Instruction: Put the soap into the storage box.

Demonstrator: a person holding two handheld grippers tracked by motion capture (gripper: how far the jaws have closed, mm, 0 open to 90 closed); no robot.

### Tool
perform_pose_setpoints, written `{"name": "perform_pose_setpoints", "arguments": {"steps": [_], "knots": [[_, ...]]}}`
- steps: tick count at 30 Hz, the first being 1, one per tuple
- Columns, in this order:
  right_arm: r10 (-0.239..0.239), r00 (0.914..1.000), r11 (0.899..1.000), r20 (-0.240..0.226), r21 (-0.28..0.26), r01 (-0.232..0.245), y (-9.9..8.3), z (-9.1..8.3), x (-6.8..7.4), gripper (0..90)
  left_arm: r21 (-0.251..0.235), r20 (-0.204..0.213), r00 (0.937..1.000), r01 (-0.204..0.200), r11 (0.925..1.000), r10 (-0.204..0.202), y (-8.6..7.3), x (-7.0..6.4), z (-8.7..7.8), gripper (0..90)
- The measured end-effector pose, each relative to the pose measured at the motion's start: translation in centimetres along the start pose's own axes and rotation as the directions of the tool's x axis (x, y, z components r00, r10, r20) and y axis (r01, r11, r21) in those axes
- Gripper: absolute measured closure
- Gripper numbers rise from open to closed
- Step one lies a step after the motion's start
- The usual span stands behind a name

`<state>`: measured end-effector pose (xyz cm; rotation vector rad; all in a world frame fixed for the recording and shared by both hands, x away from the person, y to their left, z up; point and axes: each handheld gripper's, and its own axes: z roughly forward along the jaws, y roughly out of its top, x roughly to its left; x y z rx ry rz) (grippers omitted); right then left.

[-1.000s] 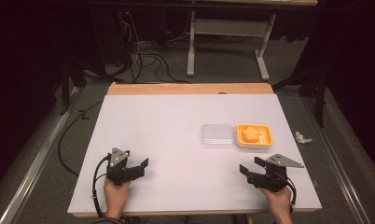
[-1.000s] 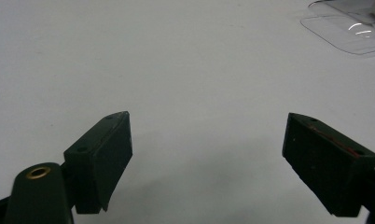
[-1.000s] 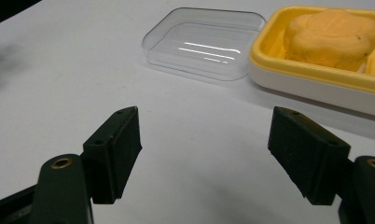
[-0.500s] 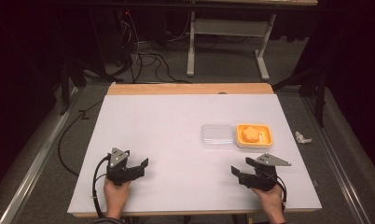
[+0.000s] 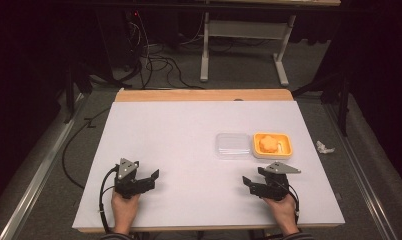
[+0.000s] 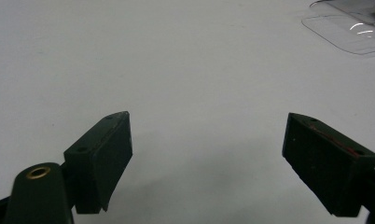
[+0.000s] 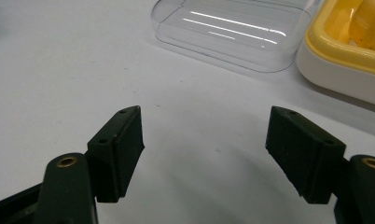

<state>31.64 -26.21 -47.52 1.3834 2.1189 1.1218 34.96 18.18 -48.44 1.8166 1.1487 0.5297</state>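
Presently both tongs rest low at the near edge of the counter [image 5: 154,125], each held in a hand, jaws spread wide with nothing between them. Landmark for all positions: the clear lid [image 5: 232,145]. The right tongs [image 5: 251,183] sit just nearer the person than the lid and slightly to its right; in the right gripper view the lid [image 7: 232,32] lies straight ahead of the parted jaws, with bare counter between, no contact. The left tongs [image 5: 153,178] are well apart from the lid, off to its left and nearer the person; the left gripper view catches the lid [image 6: 349,32] at its far upper right corner. Judgement: the right hand is the nearer and better aligned for a reach. The lid is a shallow rectangular piece of transparent, glossy plastic with rounded corners, lying flat, long axis running left to right across the counter; thin walls, likely slippery and flexible. Touching its right side, or very nearly so, stands the yellow container [image 5: 272,145], an opaque smooth tray with a pale outer wall and rounded rim, open on top. Inside lies an orange food item [image 5: 269,144], lumpy and matte. Counter surface is plain white and matte.
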Motion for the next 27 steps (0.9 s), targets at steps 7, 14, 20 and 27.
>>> {"name": "perform_pose_setpoints", "arguments": {"steps": [7, 14, 20, 27], "knots": [[-0.013, 0.9998, 1.0, 0.017, 0.016, 0.013, 0.1, 0.6, 0.0, 28.0, -0.002, 0.001, 1.0, 0.001, 1.0, -0.001, 0.0, 0.0, 0.0, 16.4], [-0.017, 0.9987, 0.999, 0.048, 0.031, 0.016, 0.1, 0.9, 0.0, 28.3, -0.002, 0.0, 1.0, 0.0, 1.0, 0.0, 0.0, 0.0, 0.0, 16.4], [-0.034, 0.9968, 0.998, 0.072, 0.063, 0.03, 0.1, 1.2, 0.2, 27.6, -0.003, -0.001, 1.0, 0.002, 1.0, -0.002, 0.0, 0.0, 0.0, 16.4], [-0.073, 0.992, 0.994, 0.103, 0.094, 0.064, 0.1, 1.6, 0.7, 27.2, -0.005, 0.0, 1.0, 0.002, 1.0, -0.002, 0.0, 0.0, 0.0, 16.3]]}}
